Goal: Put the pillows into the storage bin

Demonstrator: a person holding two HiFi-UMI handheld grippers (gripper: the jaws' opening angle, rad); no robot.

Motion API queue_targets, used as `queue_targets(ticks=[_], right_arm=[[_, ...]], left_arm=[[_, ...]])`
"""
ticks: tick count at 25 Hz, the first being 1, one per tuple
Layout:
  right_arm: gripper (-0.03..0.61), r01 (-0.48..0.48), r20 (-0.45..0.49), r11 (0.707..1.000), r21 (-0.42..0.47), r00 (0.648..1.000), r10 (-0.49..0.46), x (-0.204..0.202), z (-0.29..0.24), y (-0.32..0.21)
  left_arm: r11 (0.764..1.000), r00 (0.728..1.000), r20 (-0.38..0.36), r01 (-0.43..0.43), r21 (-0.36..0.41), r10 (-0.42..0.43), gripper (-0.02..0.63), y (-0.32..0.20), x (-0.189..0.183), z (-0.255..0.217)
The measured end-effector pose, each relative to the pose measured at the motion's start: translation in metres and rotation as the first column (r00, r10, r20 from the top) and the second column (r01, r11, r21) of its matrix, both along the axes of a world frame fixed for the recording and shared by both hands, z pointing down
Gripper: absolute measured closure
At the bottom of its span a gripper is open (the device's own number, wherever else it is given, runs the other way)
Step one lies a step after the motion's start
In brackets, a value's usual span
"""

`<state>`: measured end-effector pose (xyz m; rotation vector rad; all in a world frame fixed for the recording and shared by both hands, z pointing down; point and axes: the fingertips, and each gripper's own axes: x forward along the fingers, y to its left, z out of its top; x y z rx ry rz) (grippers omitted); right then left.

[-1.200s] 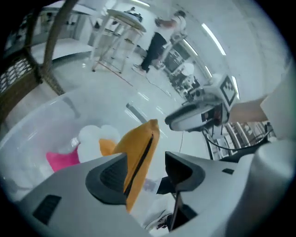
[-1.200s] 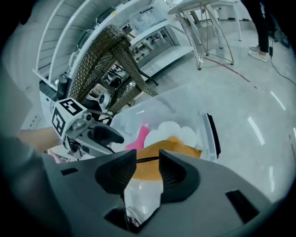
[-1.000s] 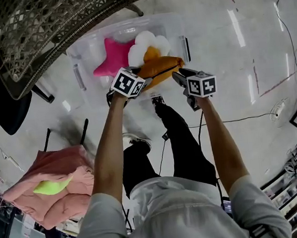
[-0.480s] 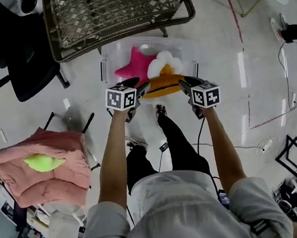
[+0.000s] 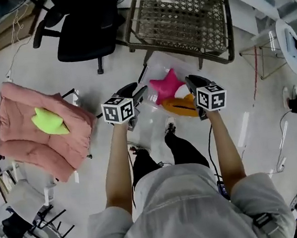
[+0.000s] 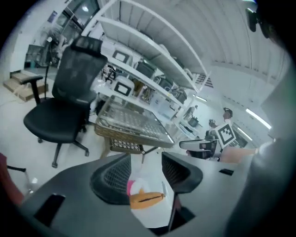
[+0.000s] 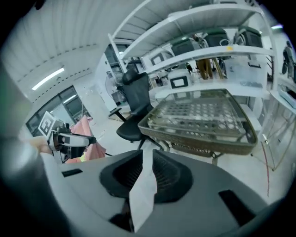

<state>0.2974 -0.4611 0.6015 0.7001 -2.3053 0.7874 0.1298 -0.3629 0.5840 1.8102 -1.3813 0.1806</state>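
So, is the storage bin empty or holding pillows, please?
Holding pillows: a pink star pillow and an orange pillow lie inside the clear storage bin.

Pale, glossy floor [image 5: 44, 79] carries a clear storage bin [image 5: 153, 70] standing just before a wicker chair [image 5: 182, 17], a black office chair [image 5: 84, 30] beside that chair, a red tape line [image 5: 253, 73], and loose cables [image 5: 281, 128] at the right.

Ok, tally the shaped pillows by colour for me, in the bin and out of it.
Pink star pillow: 1
Orange pillow: 1
White pillow: 1, mostly hidden
Yellow-green pillow: 1
Total: 4
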Motion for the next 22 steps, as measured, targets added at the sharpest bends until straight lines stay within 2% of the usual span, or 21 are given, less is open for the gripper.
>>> queue_targets(ticks=[4,7,11,14,17,22], right_arm=[[0.507,0.122,0.076,0.986,0.11,0.988,-0.131,-0.087,-0.061,0.022],[0.524,0.23,0.152,0.957,0.178,0.954,-0.257,-0.159,-0.108,0.052],[0.54,0.346,0.21,0.899,0.268,0.89,-0.405,-0.247,-0.166,0.111],[0.54,0.419,0.236,0.849,0.321,0.833,-0.5,-0.297,-0.199,0.161],[0.545,0.481,0.26,0.81,0.336,0.779,-0.57,-0.345,-0.219,0.208],[0.548,0.595,0.271,0.725,0.347,0.677,-0.684,-0.415,-0.228,0.29]], left_arm=[[0.986,0.986,0.068,0.147,0.084,-0.153,0.391,0.056,-0.078,-0.055],[0.957,0.954,0.139,0.246,0.153,-0.267,0.391,0.111,-0.134,-0.093],[0.892,0.874,0.211,0.394,0.223,-0.438,0.391,0.196,-0.205,-0.136],[0.85,0.822,0.238,0.461,0.257,-0.517,0.391,0.256,-0.242,-0.157],[0.803,0.765,0.26,0.518,0.296,-0.589,0.391,0.31,-0.278,-0.176],[0.705,0.664,0.25,0.617,0.35,-0.705,0.391,0.398,-0.33,-0.19]])
